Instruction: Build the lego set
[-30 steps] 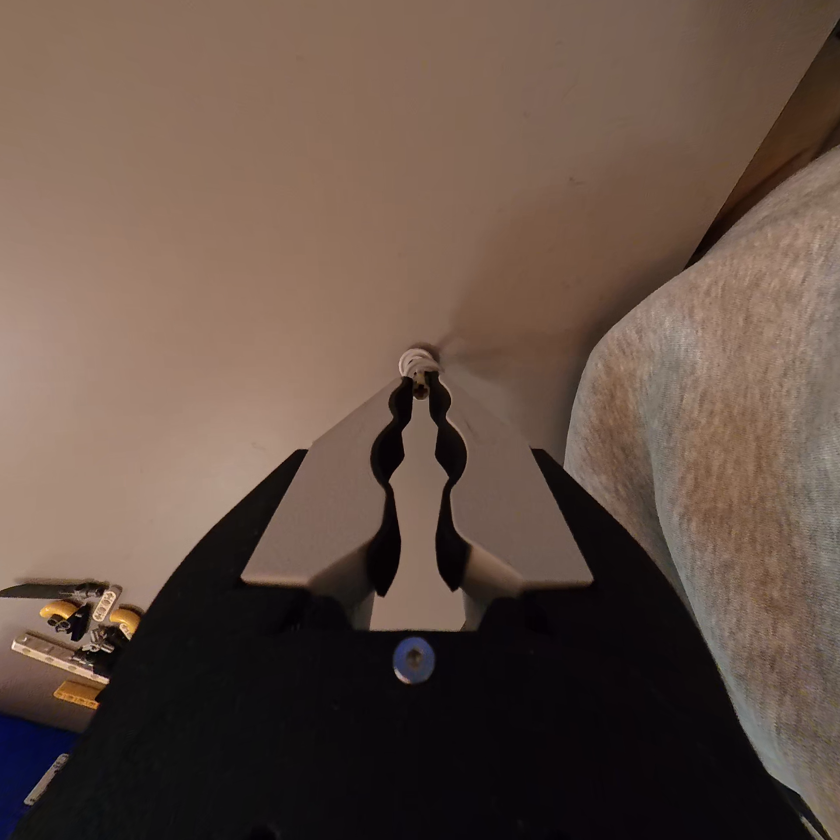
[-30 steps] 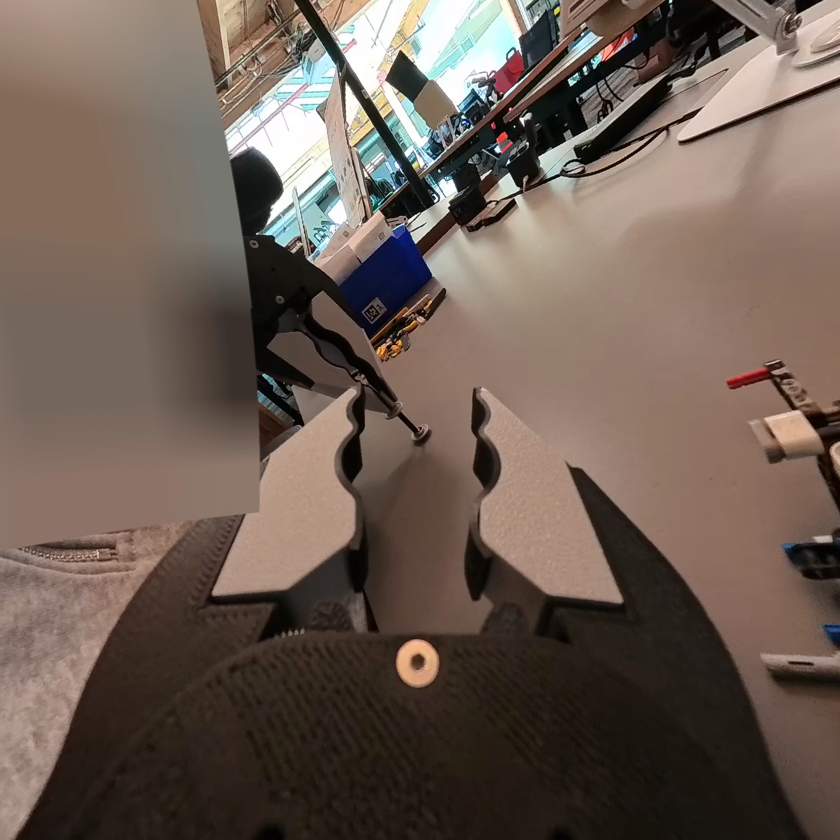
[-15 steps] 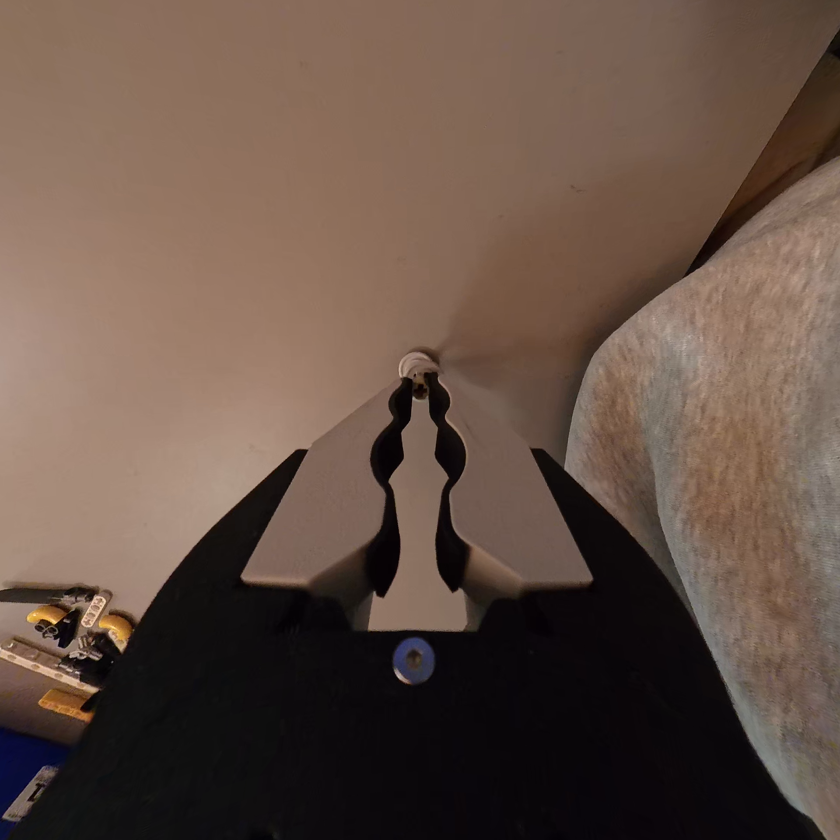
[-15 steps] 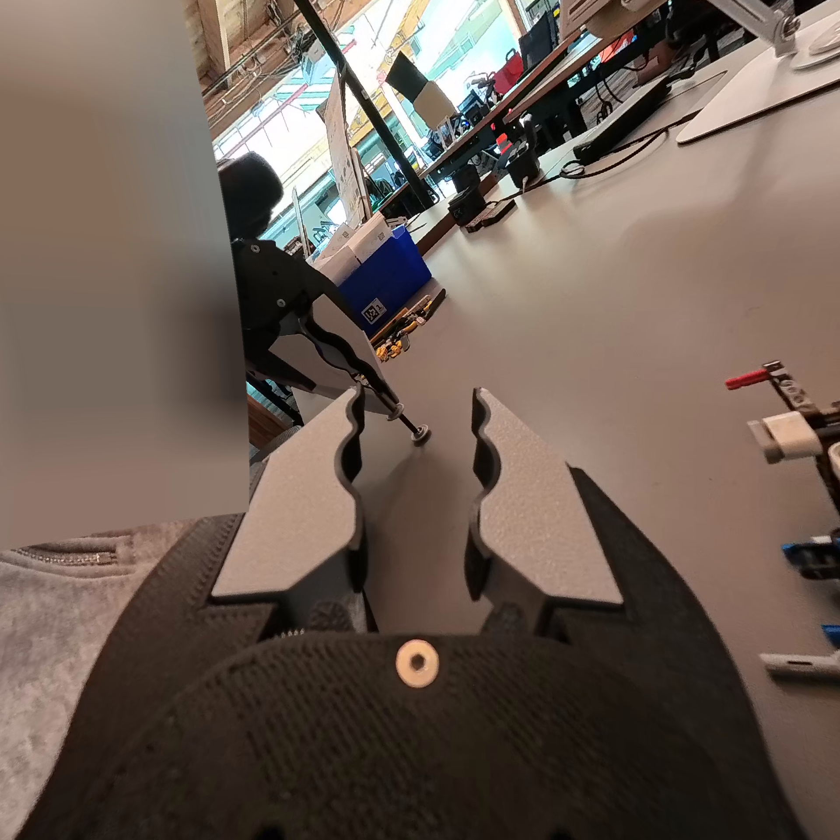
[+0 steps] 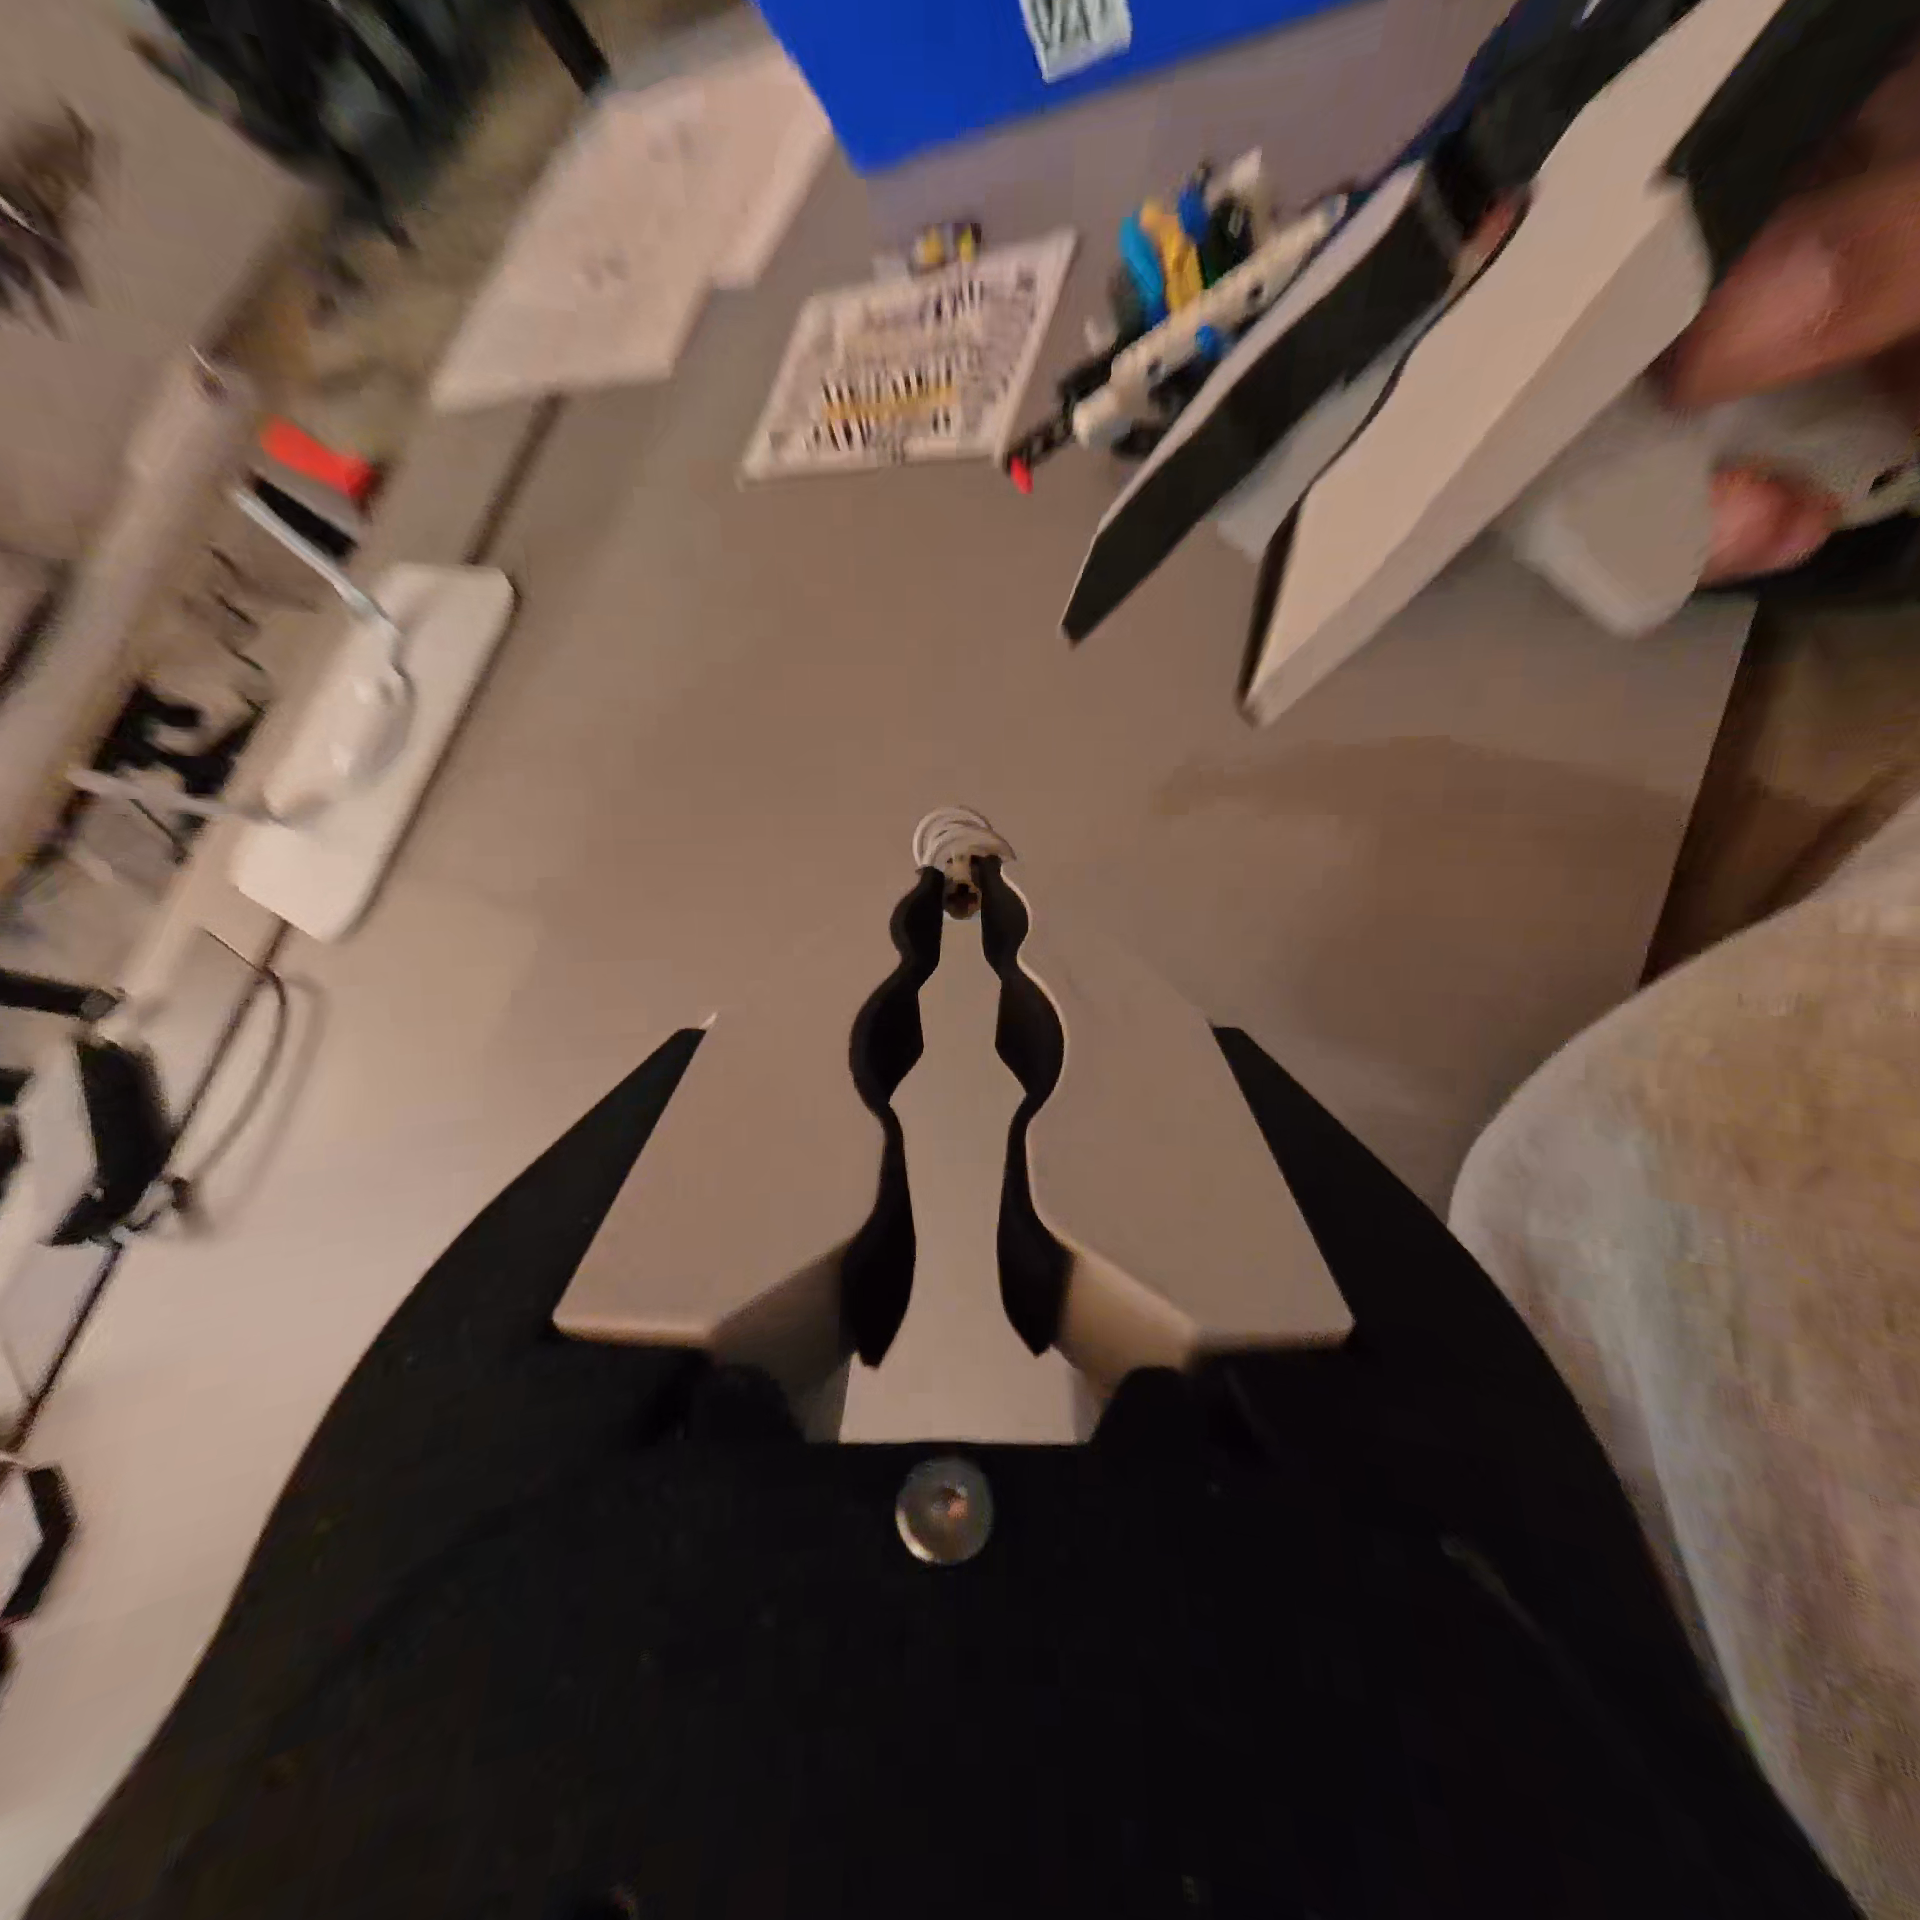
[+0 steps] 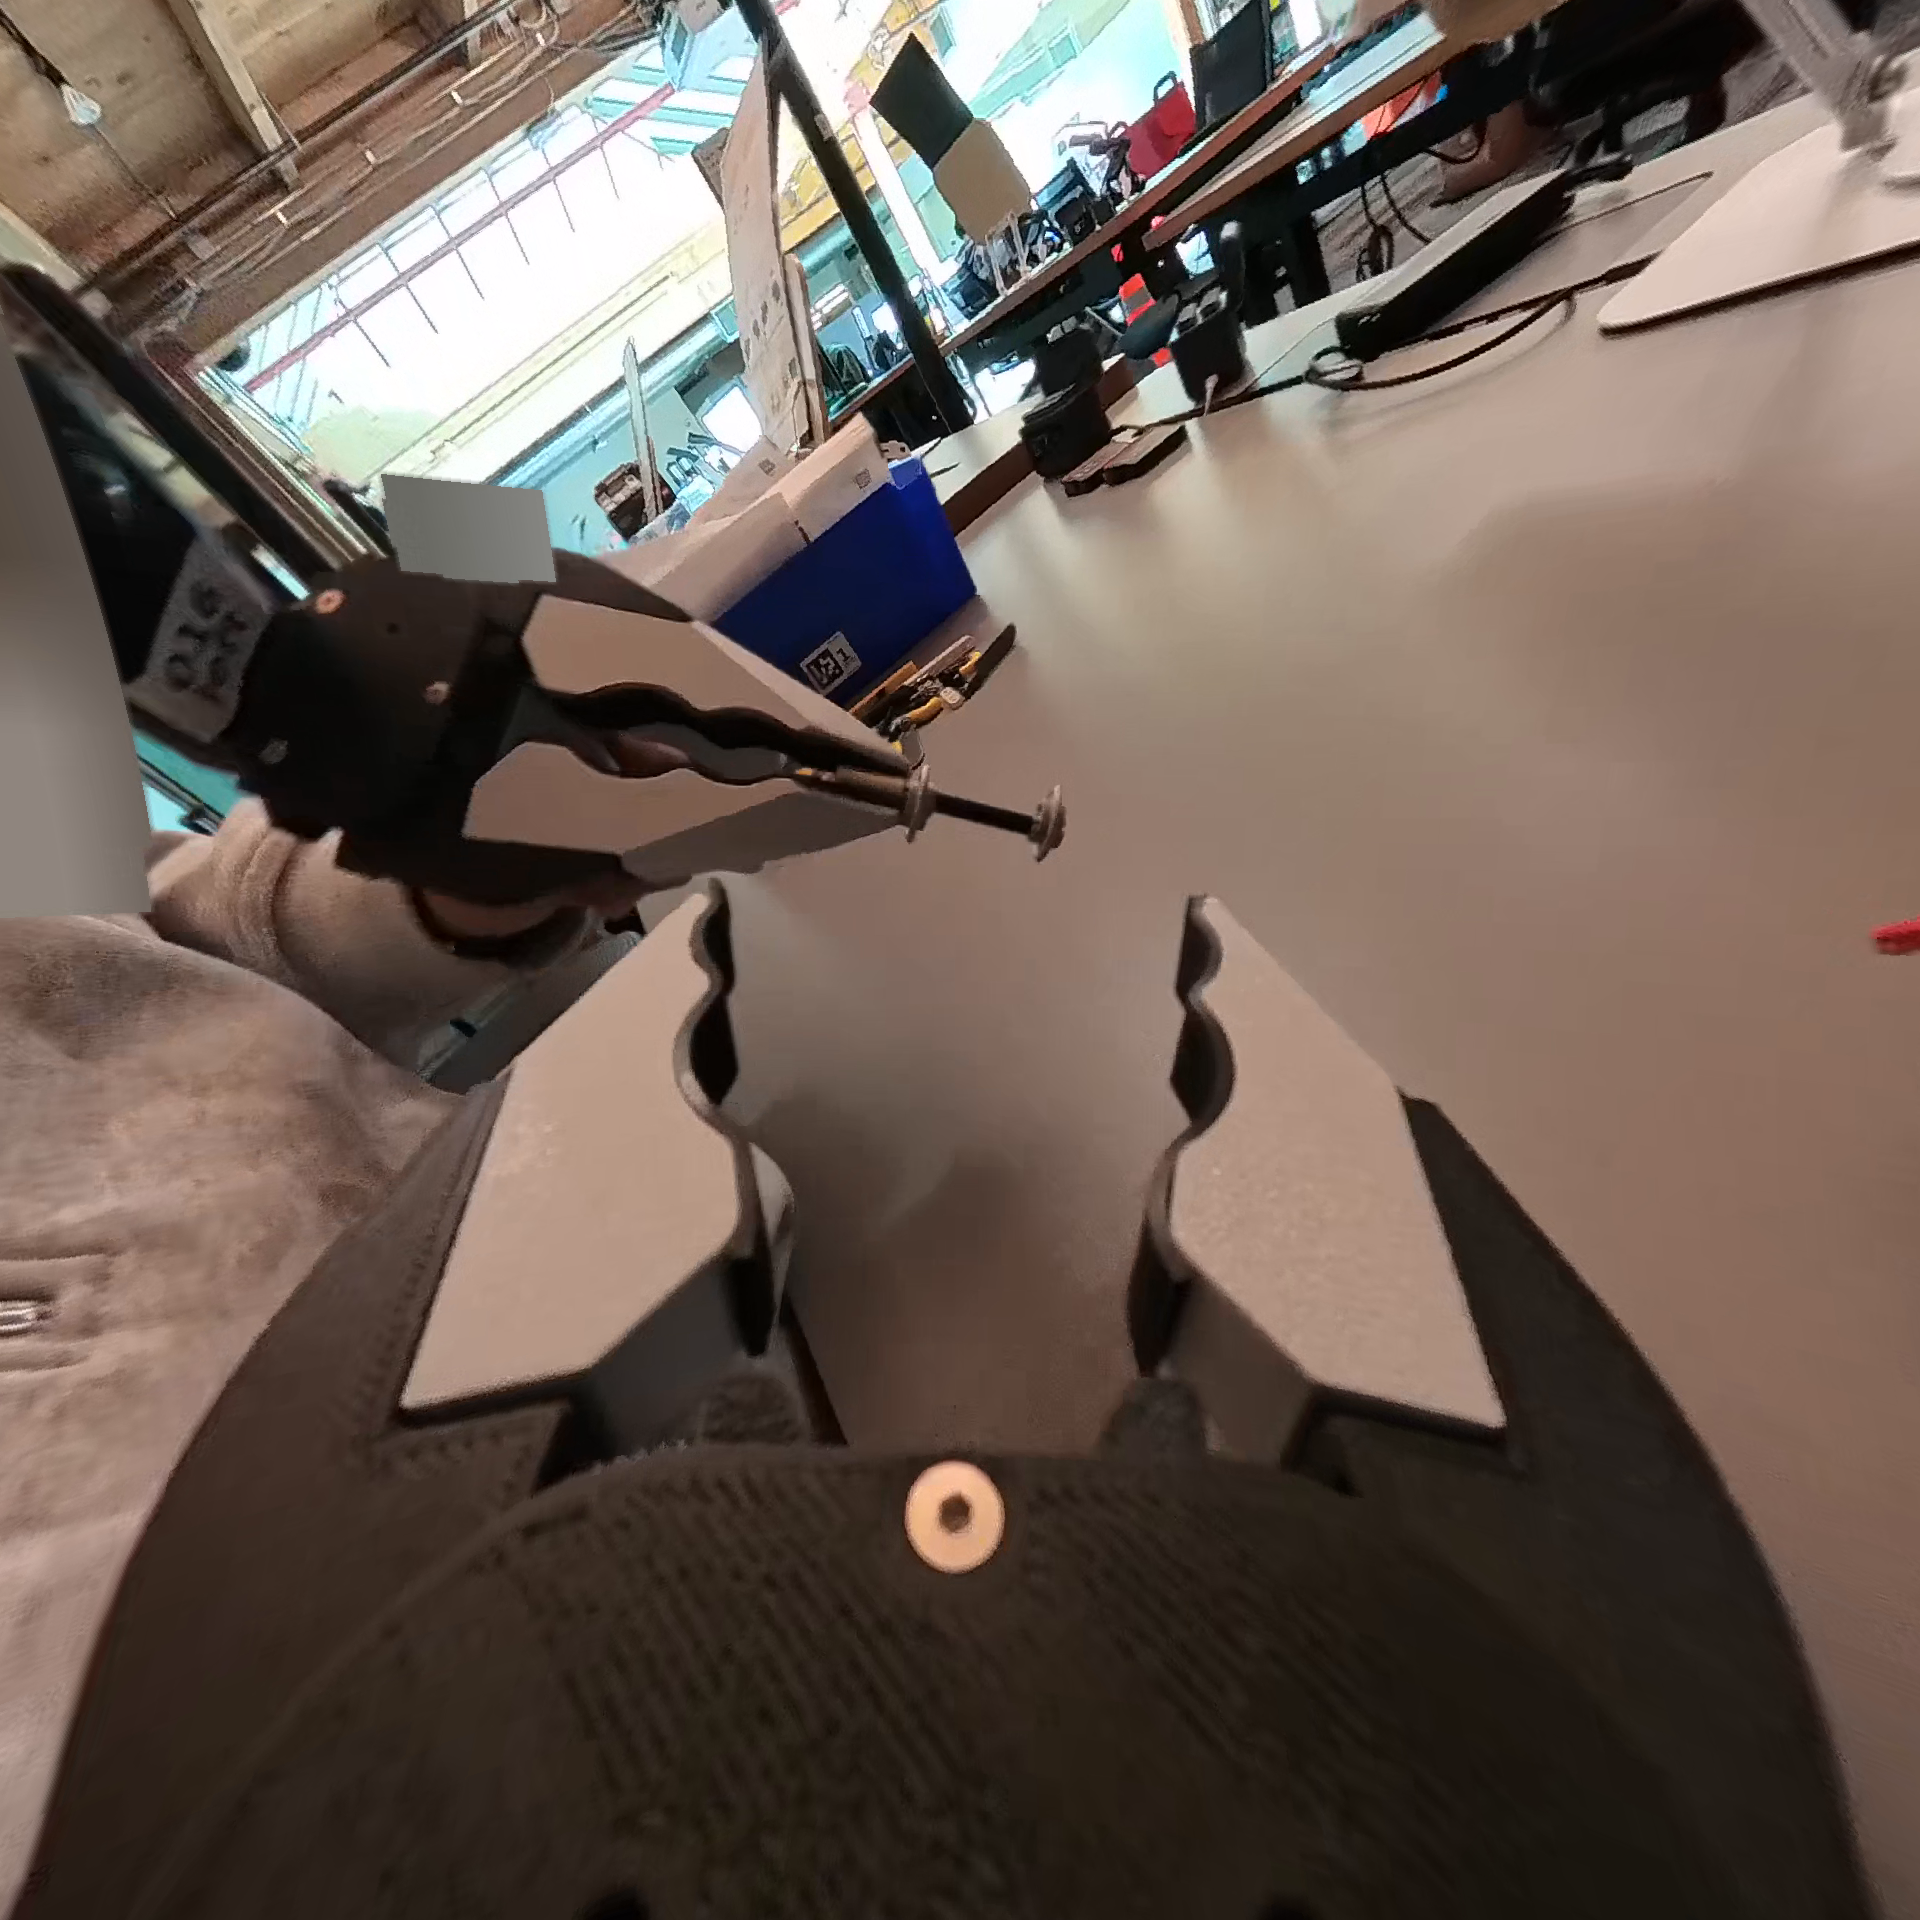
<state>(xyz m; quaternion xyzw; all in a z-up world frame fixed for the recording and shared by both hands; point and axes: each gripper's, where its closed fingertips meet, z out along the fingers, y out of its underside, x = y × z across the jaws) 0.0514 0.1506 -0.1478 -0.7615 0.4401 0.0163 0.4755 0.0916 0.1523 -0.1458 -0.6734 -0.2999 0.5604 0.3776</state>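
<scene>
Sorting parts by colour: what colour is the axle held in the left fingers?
Black, with grey bushings; the axle shows best in the right wrist view.

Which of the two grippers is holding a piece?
The left gripper, pinching a black axle with grey discs; the right gripper gapes open, empty.

Blurred lego parts (image 5: 1174,301), red piece (image 6: 1899,935) cut by right edge

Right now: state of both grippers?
Left gripper: closed on a thin black axle with small grey bushes, held off the table.
Right gripper: open, fingers apart, holding nothing.
</scene>
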